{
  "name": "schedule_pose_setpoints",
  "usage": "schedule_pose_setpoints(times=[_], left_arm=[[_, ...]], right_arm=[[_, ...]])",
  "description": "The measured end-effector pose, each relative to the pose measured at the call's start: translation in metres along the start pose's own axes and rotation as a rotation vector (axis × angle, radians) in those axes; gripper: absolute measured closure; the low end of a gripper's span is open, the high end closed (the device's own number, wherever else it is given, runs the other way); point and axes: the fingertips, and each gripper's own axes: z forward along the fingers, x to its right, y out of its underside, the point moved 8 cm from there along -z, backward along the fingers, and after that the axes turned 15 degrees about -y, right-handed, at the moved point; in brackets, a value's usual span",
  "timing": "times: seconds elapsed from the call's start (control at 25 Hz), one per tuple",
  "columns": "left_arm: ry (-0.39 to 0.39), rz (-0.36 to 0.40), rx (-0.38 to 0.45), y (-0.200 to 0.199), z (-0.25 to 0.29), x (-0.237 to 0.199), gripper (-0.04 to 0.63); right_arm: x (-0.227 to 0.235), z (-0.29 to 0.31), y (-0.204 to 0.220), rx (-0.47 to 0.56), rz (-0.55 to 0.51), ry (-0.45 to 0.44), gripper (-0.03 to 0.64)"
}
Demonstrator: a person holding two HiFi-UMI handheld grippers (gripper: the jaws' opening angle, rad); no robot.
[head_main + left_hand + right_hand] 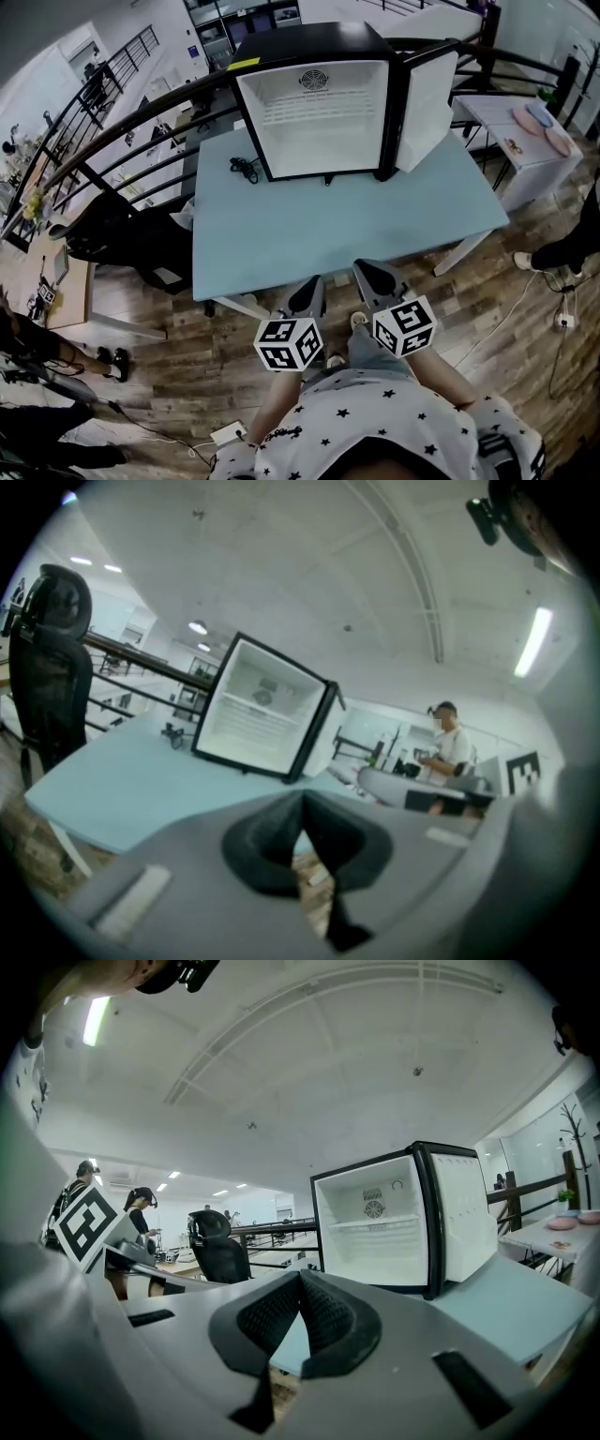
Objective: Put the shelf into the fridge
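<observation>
Grippers closed, empty, left gripper (302, 799), right gripper (300, 1276)

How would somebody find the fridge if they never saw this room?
Find the big pale blue table. At its far end stands the fridge: a black box, white inside, door open, beside only a small black cable.

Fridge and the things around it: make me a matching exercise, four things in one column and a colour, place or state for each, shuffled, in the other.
1 table
2 fridge door
3 cable
4 right gripper

A shut, holding nothing
B light blue
C swung open
D on the table, left of the fridge

Pairs: 1-B, 2-C, 3-D, 4-A
</observation>
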Motion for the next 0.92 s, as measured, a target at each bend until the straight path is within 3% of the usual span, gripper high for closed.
schedule_pose_setpoints(times=[0.92], left_arm=[[-0.026,-0.049,0.016,-0.005,0.009,-0.015,0.591]], right_arm=[[0.004,0.023,-0.013,0.025,-0.025,-0.041,0.597]])
